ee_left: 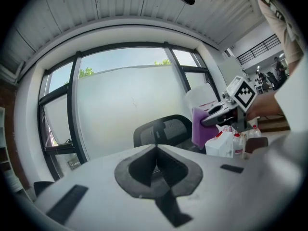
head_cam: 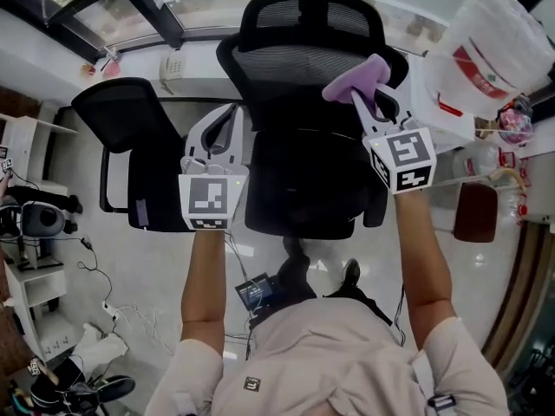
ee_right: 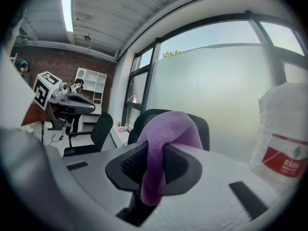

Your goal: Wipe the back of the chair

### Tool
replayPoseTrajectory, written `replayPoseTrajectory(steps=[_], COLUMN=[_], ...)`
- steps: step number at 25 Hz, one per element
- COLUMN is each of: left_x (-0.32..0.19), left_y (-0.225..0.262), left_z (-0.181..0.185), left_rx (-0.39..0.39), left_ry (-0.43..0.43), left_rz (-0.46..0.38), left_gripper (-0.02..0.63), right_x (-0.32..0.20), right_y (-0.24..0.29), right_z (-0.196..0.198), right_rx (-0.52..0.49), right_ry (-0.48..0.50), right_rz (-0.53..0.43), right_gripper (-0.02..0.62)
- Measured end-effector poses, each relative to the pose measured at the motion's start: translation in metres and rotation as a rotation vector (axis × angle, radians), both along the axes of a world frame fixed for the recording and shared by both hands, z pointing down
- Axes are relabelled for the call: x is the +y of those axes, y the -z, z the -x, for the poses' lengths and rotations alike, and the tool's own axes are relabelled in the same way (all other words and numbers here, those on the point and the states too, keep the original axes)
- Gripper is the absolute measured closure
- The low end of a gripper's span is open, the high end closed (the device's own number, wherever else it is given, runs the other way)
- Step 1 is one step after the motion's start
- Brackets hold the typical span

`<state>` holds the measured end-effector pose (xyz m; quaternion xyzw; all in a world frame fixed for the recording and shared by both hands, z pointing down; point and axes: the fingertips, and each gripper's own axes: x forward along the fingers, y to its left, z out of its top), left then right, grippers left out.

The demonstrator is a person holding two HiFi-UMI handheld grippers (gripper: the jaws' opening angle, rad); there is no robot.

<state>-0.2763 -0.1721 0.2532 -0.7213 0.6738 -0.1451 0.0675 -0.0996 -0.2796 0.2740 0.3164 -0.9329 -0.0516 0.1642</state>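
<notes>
A black office chair [head_cam: 303, 59] with a mesh back stands right in front of me, its seat below my two grippers. My right gripper [head_cam: 362, 100] is shut on a purple cloth [head_cam: 360, 78], which hangs beside the right top edge of the chair back. In the right gripper view the cloth [ee_right: 166, 129] bulges up between the jaws, with the chair back [ee_right: 204, 126] behind it. My left gripper [head_cam: 231, 115] hovers over the left side of the seat, shut and holding nothing. The left gripper view shows the chair [ee_left: 163, 131] ahead and the cloth [ee_left: 198, 129] at the right.
A second black chair [head_cam: 130, 137] stands close on the left. At the right, a big white wrapped water jug [head_cam: 490, 42] and small bottles [head_cam: 512, 146] stand on a table. A telephone [head_cam: 172, 63] sits on the window sill. Cables [head_cam: 113, 306] trail over the floor.
</notes>
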Motion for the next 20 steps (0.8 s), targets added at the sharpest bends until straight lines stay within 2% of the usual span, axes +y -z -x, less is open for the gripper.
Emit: replayPoseTrajectory(steps=[6, 13, 20], left_x=[-0.032, -0.052, -0.057], left_y=[-0.049, -0.115, -0.144], left_z=[0.045, 0.091, 0.124], left_rx=[0.013, 0.088, 0.129], left_ry=[0.0, 0.033, 0.078], left_rz=[0.017, 0.065, 0.073], left_gripper=[0.598, 0.598, 0.598], right_x=[-0.039, -0.069, -0.08], right_y=[-0.059, -0.141, -0.184], right_z=[0.084, 0.169, 0.235], right_rx=[0.048, 0.124, 0.159], right_ry=[0.039, 0.097, 0.156], right_rz=[0.001, 0.015, 0.015], right_gripper=[0.542, 0.541, 0.541])
